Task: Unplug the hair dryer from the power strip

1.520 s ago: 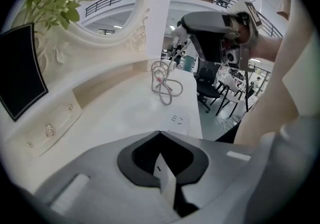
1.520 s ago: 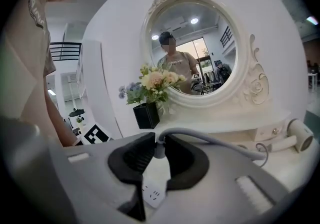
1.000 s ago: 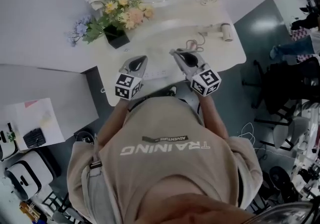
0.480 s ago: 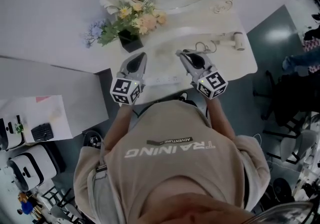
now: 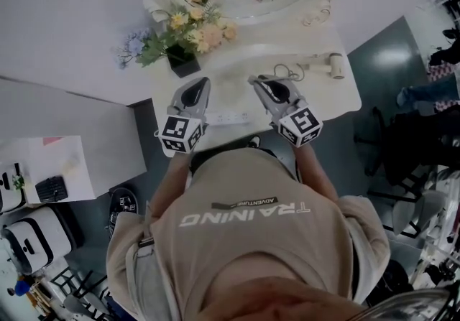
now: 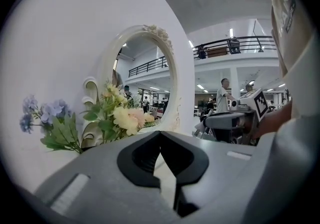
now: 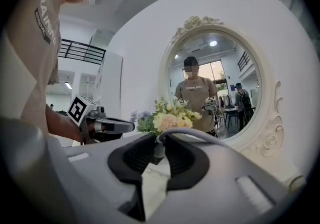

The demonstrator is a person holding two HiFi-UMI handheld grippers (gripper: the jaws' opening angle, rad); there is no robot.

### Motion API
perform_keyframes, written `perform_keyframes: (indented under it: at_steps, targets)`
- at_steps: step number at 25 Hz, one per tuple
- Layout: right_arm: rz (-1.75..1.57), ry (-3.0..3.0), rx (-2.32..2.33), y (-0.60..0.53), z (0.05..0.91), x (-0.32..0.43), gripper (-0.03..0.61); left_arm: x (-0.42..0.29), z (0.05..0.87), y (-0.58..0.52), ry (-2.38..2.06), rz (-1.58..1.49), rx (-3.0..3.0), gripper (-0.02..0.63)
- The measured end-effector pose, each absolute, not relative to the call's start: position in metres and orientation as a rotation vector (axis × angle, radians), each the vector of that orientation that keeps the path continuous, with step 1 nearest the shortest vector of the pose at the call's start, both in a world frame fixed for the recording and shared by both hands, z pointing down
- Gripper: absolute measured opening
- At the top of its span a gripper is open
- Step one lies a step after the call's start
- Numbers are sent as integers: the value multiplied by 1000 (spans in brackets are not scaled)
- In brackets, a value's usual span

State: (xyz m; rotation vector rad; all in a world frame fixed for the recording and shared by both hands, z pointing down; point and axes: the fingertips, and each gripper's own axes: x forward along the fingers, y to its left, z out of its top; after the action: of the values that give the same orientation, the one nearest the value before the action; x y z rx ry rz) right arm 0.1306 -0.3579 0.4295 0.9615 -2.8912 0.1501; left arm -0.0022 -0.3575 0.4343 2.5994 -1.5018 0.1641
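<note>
**Both tongs lifted, plug in the right one**

Both tongs have come up off the table [image 5: 316,100] since a second ago, the left more. Right tongs [image 7: 159,142] are clamped on the hair dryer's plug [image 7: 159,151], its cord [image 7: 200,135] looping off right. The hair dryer [image 5: 325,62] lies far right. The power strip [image 5: 228,118] sits at the near edge. Left tongs [image 6: 160,136] are pinched together, empty.

The right tool [image 7: 159,144] pinches a pale plug [image 7: 159,154] between its dark pads, and there's the grey cord [image 7: 200,135] arching away right. Beyond, a bouquet [image 7: 169,118] stands before the ornate oval mirror [image 7: 220,82]. Over at left, the left tool [image 7: 129,127] is held level.
</note>
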Motion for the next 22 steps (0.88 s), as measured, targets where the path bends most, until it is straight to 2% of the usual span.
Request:
perform_keyframes:
  at_steps: [22]
  targets:
    - [174, -2848, 1056, -359, 445, 131, 69, -2, 454, -345, -1455, 188, 2625, 6]
